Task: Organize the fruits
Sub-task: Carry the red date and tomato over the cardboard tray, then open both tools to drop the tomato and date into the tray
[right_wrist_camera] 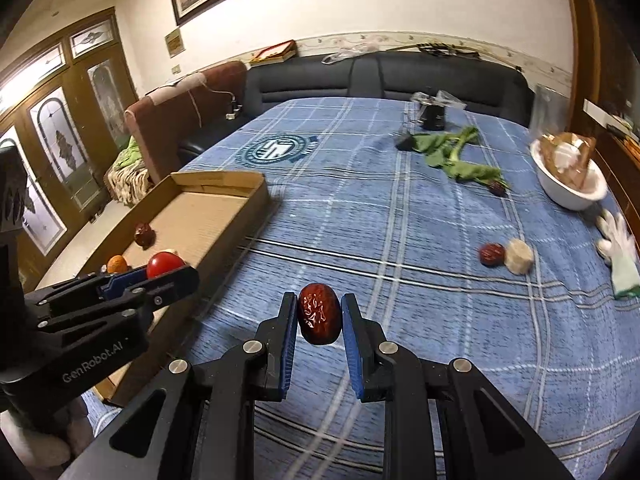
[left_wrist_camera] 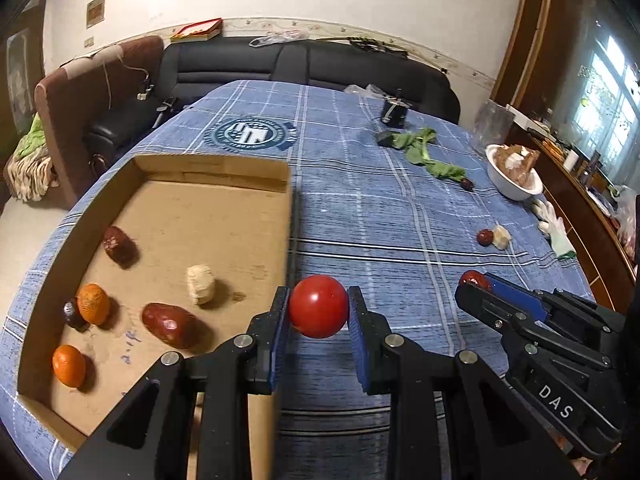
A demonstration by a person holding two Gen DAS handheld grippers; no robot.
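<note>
My left gripper is shut on a round red tomato, held just above the right wall of the cardboard box. Inside the box lie two red dates, two small oranges, a dark chestnut and a pale beige chunk. My right gripper is shut on a wrinkled red date above the blue cloth, right of the box. In the left wrist view the right gripper shows with its date. The right wrist view shows the left gripper with the tomato.
On the blue checked tablecloth lie another date beside a beige chunk, a further date by green leaves, a white bowl, a white glove and a black object. A dark sofa stands behind.
</note>
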